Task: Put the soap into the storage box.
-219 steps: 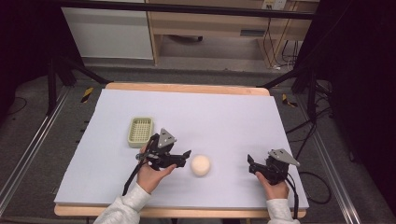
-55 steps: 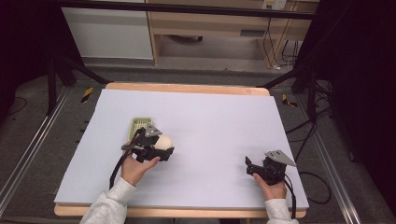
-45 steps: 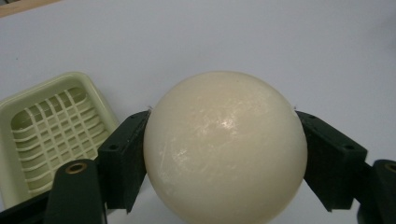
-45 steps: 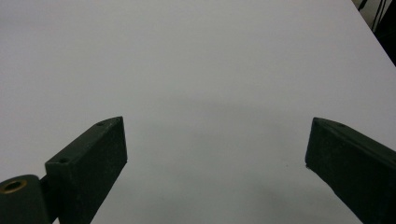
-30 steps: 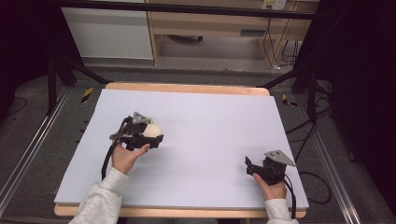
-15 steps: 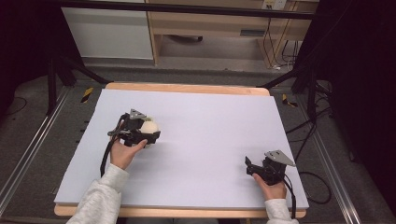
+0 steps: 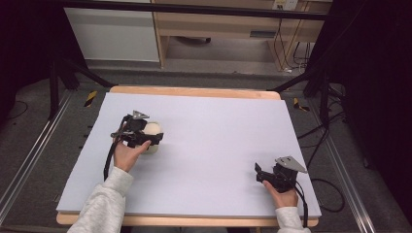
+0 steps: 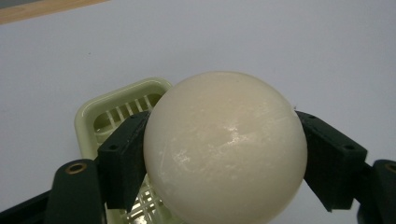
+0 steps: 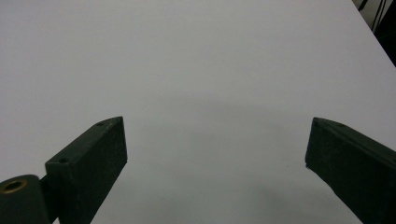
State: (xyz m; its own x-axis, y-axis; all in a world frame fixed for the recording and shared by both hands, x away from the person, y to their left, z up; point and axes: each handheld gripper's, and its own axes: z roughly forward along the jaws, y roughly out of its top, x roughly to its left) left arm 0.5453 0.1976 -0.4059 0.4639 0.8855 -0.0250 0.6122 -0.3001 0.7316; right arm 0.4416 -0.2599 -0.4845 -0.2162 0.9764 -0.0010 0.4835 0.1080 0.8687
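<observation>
Left gripper (image 8: 224,154) clamped on ball (image 8: 225,147), carried from table centre to far left, now over green tray (image 8: 112,109). Likely drop into tray next. Right gripper (image 9: 215,163) jaws wide apart, empty, parked near right on mat (image 7: 218,131).

On the counter (image 7: 204,145), the left hand-held gripper (image 7: 145,138) sits at the left-middle, clamping a ball (image 8: 224,149) above a slotted tray (image 8: 109,116). The right hand-held gripper (image 7: 262,174) rests well apart, near the front right corner.
</observation>
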